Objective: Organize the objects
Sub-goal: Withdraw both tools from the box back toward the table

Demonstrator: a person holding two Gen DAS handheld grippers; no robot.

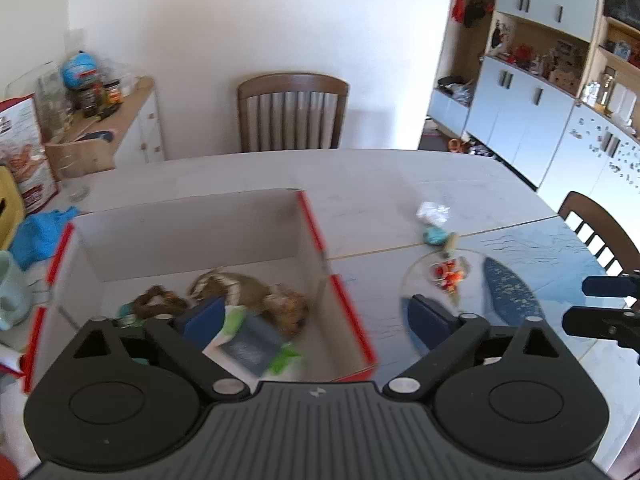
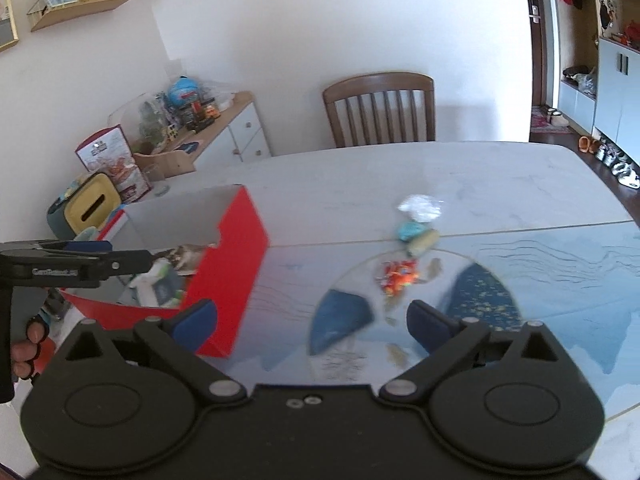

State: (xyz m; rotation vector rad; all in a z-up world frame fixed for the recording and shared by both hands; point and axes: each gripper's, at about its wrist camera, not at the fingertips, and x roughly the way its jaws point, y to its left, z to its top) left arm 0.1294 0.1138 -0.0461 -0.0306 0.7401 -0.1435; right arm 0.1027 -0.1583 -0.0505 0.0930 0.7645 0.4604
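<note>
1. Objects are split between two places right now: several sit inside the red box (image 1: 344, 312) on the tabletop (image 1: 360, 184), and a few are out on the surface to its right.
2. Down in the box I make out a green-and-white packet (image 1: 248, 336), a brown patterned item (image 1: 256, 296) and a dark ring-shaped piece (image 1: 160, 300); motion blur keeps me from naming them better.
3. Left to sort, by my read: a crinkled clear wrapper (image 2: 420, 206), a teal lump (image 2: 412, 231) touching a pale cork-like piece (image 2: 424, 241), and an orange-red cluster (image 2: 398, 274) on the glass plate (image 2: 348, 280).
4. Left gripper (image 1: 316, 316) hovers over the box's near right corner, jaws spread wide, nothing between them.
5. Right gripper (image 2: 312, 320) hangs above the glass plate, jaws parted too and carrying nothing.
6. Call it partway done: the box has a load, four loose things remain, and the right gripper looks best placed for them.
</note>
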